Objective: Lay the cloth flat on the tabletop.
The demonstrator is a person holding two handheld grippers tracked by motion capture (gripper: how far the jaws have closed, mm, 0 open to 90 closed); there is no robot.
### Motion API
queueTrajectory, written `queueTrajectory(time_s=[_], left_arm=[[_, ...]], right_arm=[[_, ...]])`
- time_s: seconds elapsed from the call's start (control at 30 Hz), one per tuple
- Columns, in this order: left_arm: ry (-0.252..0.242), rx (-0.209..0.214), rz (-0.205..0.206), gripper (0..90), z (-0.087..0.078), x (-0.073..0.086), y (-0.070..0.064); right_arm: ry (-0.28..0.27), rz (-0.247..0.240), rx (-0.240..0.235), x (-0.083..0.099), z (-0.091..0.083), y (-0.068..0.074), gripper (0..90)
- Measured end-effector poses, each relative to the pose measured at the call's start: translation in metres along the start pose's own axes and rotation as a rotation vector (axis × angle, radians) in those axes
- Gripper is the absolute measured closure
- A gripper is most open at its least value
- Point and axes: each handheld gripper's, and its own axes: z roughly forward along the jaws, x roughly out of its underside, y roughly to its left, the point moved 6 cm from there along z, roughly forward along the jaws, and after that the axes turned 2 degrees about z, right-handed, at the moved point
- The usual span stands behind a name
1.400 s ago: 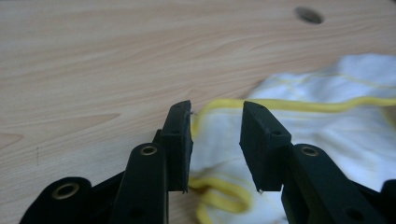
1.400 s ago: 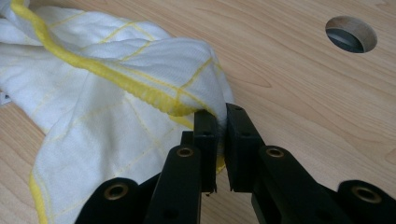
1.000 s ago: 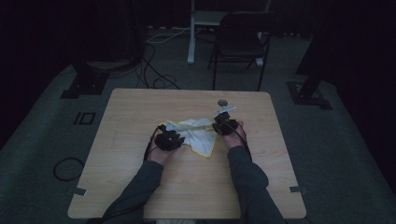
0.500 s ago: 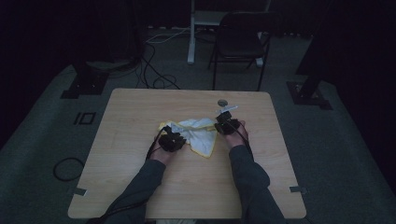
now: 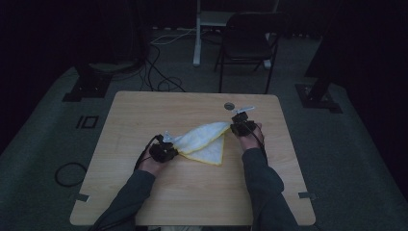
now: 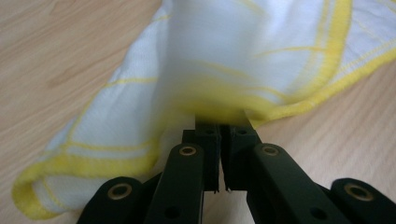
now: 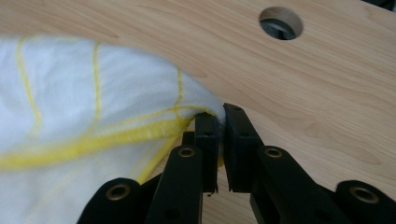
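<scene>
I have the white cloth with the yellow stitched border [image 5: 202, 143] pinched at two corners, one in each hand. My left gripper [image 5: 164, 152] sits low and near my side of the light wooden table [image 5: 144, 110], its fingers [image 6: 208, 140] clamped on a bunched yellow hem; the cloth fans out ahead of them and to both sides, resting on the wood. My right gripper [image 5: 242, 126] is farther across the table, close to the round cable hole [image 5: 229, 106], and its fingers [image 7: 205, 135] are clenched on a corner where two yellow lines meet [image 7: 180, 112].

Between the two grips the upper edge of the cloth runs as a taut-looking ridge, slanting from my near left up to my far right. That diagonal is the cloth's long axis just now. The rest hangs off it as a triangular flap, its lowest point lying on the table nearer my right forearm [image 5: 260, 178] than my left.

So whatever comes next, I judge, turns on that line: the loose flap lies on my side of the ridge, and both hands are equally committed to it.
</scene>
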Motion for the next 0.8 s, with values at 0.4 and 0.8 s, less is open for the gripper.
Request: queueTrajectory(time_s=[0.4,0.8], left_arm=[[-0.022,0.037,-0.003,77.5,-0.017,0.001,-0.006],[-0.078,0.079,0.063,72.4,-0.042,0.001,-0.035]], right_arm=[[0.016,-0.004,0.013,0.0,-0.001,-0.004,85.0],[0.024,0.001,0.011,0.002,0.002,-0.003,84.5]])
